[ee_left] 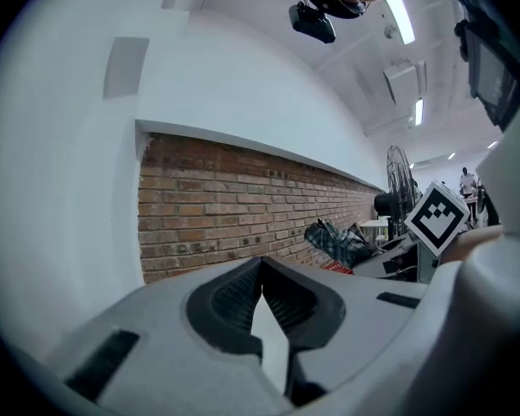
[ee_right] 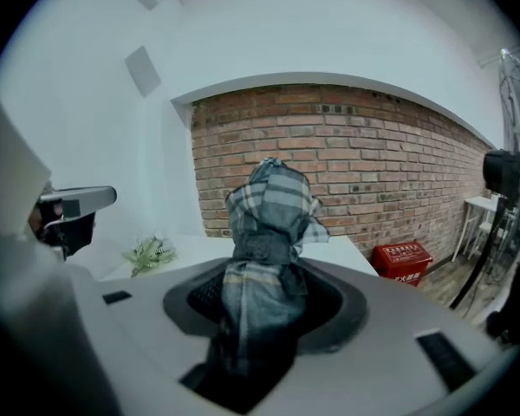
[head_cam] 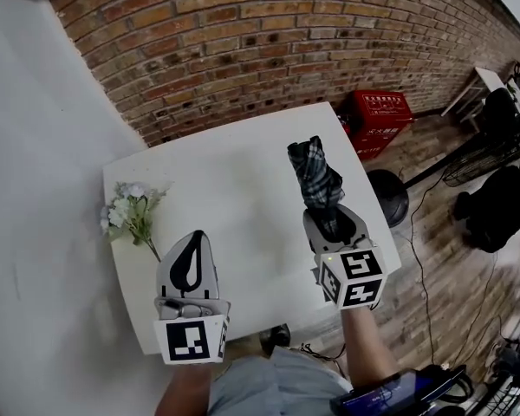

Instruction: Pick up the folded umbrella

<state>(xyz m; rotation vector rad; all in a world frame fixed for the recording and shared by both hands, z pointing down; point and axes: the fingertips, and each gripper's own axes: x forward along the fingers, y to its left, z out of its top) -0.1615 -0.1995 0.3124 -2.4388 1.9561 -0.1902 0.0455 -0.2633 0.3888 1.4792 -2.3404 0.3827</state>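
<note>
1. Gripping the folded umbrella (head_cam: 315,173) with the right tongs (head_cam: 328,219): clamped on its near end, plaid cloth bunched between the jaws, far end pointing away over the right part of the white desk (head_cam: 234,172), apparently lifted clear of it.
2. Holding nothing in the left tongs (head_cam: 193,237): jaws closed tip to tip, above the desk's near-left part.
3. Likely weak point: soft fabric rather than a hard shaft under the pads, with the long free end levering downward. Could slide out on a jerk or a steeper tilt.
4. If let slip while this close to the desk's right edge, could fall past it to the floor, toward the red crate (head_cam: 377,120) and the dark fan base (head_cam: 388,196).
5. Could snag loose folds on the desk's edge if carried low across it.
6. Plenty of bare desk between the two tongs and toward the far edge. Only the flowers (head_cam: 130,213) at the left edge, well apart from the umbrella. Brick wall (head_cam: 269,42) beyond the far edge.
</note>
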